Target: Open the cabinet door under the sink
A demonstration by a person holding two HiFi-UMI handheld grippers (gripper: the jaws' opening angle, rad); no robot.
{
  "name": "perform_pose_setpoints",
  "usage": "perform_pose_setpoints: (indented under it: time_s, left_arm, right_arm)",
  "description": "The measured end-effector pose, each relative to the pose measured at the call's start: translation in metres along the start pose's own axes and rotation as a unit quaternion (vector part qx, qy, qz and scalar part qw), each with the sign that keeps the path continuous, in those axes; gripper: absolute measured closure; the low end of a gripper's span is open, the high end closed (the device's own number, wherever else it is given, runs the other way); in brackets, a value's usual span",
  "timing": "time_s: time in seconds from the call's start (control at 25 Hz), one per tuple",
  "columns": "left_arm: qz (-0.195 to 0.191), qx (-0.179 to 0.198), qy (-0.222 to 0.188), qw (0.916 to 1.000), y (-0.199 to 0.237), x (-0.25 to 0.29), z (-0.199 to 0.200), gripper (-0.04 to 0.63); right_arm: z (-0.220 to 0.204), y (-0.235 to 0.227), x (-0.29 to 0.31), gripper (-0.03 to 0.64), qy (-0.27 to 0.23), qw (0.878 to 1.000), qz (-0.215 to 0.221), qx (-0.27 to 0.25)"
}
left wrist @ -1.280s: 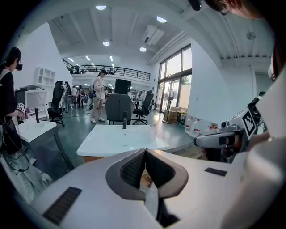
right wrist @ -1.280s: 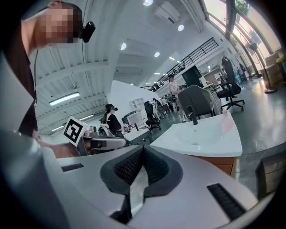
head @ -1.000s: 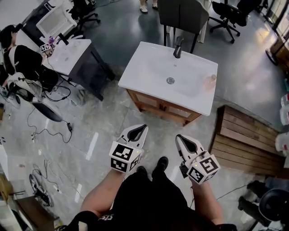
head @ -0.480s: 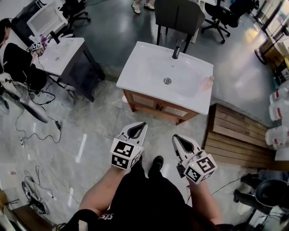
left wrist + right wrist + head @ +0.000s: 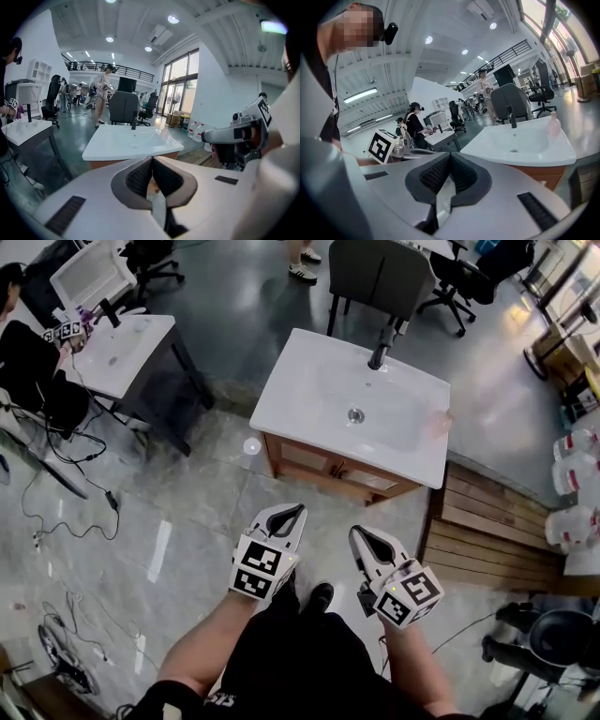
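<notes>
Jaws of the left gripper point(image 5: 296, 510) and right gripper point(image 5: 355, 532) are pressed together with nothing between them; under the white sink point(image 5: 309, 390) the brown wooden cabinet door point(image 5: 309, 460) sits closed, ahead of both tips and well apart; grey floor point(image 5: 187, 512) lies between; a slatted wooden platform point(image 5: 487, 531) borders the sink's right.

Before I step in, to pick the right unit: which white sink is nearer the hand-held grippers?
The white rectangular sink on the brown wooden cabinet, straight ahead; the other sink tops a dark cabinet.
</notes>
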State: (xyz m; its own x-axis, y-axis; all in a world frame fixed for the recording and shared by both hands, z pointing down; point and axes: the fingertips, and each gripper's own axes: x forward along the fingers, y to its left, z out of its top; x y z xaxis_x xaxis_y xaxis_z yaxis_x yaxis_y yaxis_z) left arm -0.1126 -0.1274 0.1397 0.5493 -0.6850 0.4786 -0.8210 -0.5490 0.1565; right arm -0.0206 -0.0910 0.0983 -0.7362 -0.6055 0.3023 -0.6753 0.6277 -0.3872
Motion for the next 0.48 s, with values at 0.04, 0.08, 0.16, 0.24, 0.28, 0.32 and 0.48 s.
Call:
perform_pose_setpoints:
  time_s: [0.04,0.08,0.16,0.24,0.28,0.32,0.48]
  left_arm:
    - [0.0,0.001,0.006,1.0,0.001,0.004,-0.003,0.578]
    - [0.001,0.003,0.01,0.9999,0.001,0.01,-0.006,0.578]
    - [0.004,0.004,0.012,0.9999,0.004,0.025,-0.01,0.578]
    - [0.007,0.001,0.012,0.9999,0.007,0.045,-0.016,0.578]
    - [0.008,-0.002,0.015,0.9999,0.008,0.056,-0.021,0.578]
    - [0.009,-0.005,0.017,0.9998,0.009,0.067,-0.026,0.578]
    - [0.006,-0.011,0.027,0.9995,0.01,0.105,-0.049,0.578]
  right_arm:
    - [-0.005,-0.003,0.003,0.604,0.003,1.0,0.002,0.006]
    - [-0.01,-0.007,0.005,0.604,0.007,1.0,0.003,0.012]
    - [-0.021,-0.02,0.012,0.604,0.016,1.0,0.005,0.02]
    - [-0.032,-0.037,0.021,0.604,0.026,0.999,0.008,0.019]
    - [-0.038,-0.047,0.026,0.603,0.029,0.999,0.008,0.017]
    - [-0.044,-0.057,0.031,0.604,0.029,0.999,0.008,0.016]
    - [-0.069,-0.088,0.05,0.604,0.024,0.999,0.006,0.027]
